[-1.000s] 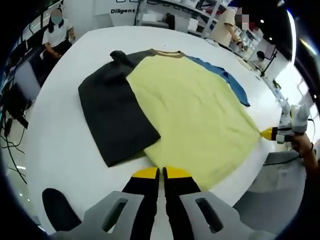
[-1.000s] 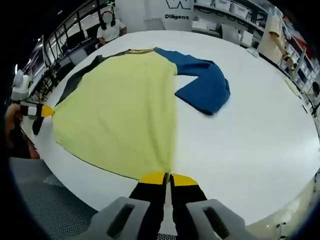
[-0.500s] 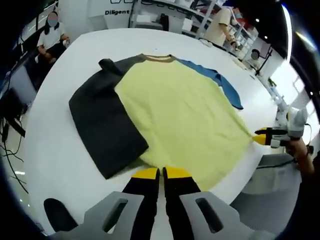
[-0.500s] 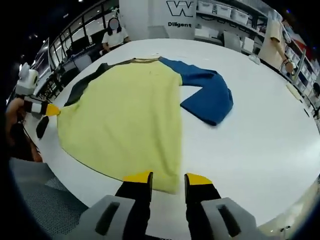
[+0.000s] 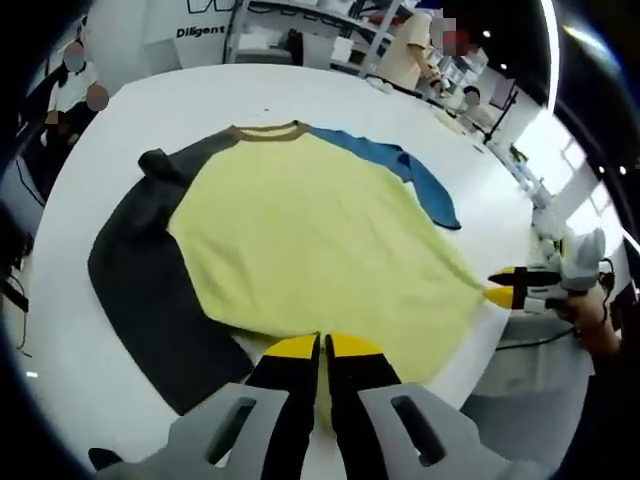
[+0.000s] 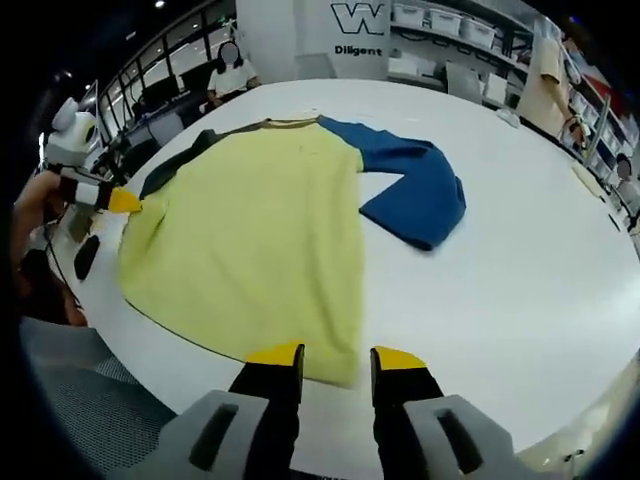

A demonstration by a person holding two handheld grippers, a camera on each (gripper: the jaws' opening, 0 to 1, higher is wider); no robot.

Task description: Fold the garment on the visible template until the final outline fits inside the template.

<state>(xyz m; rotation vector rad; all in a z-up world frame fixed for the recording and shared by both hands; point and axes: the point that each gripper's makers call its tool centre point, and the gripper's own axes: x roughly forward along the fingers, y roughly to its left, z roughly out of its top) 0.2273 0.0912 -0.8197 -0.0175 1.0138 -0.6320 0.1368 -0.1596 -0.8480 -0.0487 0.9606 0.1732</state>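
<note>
**Left gripper lifts the shirt hem, right gripper stands free**

While the shirt [image 5: 300, 250] lies spread on a white table [image 5: 80, 340], its yellow body faces up, with the collar at the far end and the hem at the near edge. In the left gripper view, the dark sleeve [image 5: 140, 290] lies flat to the left of the yellow body and the blue sleeve [image 5: 420, 180] runs along the right side. The left gripper [image 5: 321, 346] rises from the bottom of this view with its yellow-tipped jaws pressed together on the near hem, and the yellow cloth is drawn up to them. At the right edge of the table, the right gripper [image 5: 505, 285] appears, held in a hand [image 5: 590, 320], its yellow tips spread and just beside the shirt's right hem corner.

In the right gripper view, the yellow body [image 6: 250, 230] fills the left half of the table [image 6: 520, 280], and the blue sleeve [image 6: 415, 190] is folded to its right. The right gripper [image 6: 335, 357] has its jaws spread, with the hem corner lying just ahead of the left jaw; whether it touches the cloth I cannot tell. At the left, the left gripper [image 6: 125, 202] pinches the opposite hem corner, raised a little off the table. Shelves [image 6: 450, 25] and seated people [image 6: 230, 75] sit beyond the table.
</note>
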